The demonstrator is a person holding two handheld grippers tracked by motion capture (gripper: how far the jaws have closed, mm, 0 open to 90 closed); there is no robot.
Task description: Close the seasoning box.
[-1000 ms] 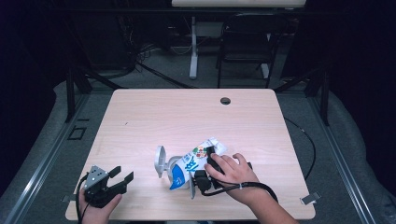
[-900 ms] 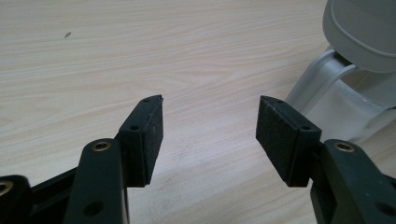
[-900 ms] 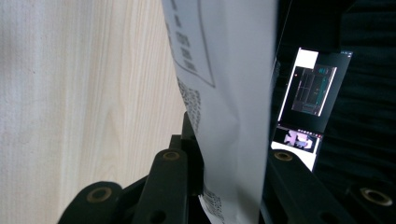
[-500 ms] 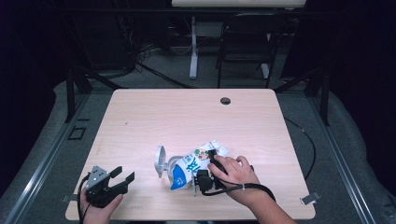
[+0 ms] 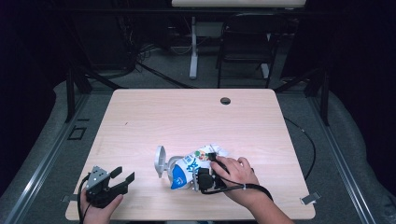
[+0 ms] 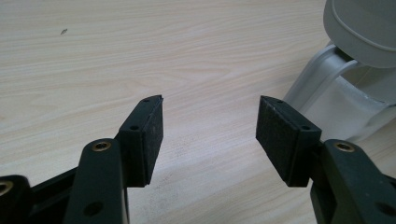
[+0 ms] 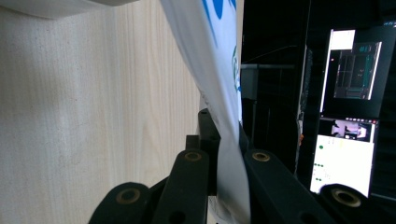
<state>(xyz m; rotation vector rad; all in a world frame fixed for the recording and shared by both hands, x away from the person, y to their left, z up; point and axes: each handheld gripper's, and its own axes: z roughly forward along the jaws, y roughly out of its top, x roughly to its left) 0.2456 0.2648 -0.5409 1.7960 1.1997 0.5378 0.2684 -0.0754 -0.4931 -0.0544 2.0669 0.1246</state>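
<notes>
A crumpled white and blue plastic bag (image 5: 186,169) lies near the table's front edge, against a grey plastic stand (image 5: 160,161). My right gripper (image 5: 201,179) lies low at the bag's near side under a hand. In the right gripper view its jaws (image 7: 224,135) have just been closing and now pinch a fold of the bag (image 7: 210,56). My left gripper (image 5: 123,173) rests at the front left corner, open, with nothing between its pads (image 6: 210,135). The grey stand (image 6: 359,28) is ahead of it to the right.
The light wooden table (image 5: 187,116) has a cable hole (image 5: 225,101) near its far edge. A black chair (image 5: 247,46) and a white post stand behind the table. Lit monitors (image 7: 348,130) appear beyond the table edge in the right gripper view.
</notes>
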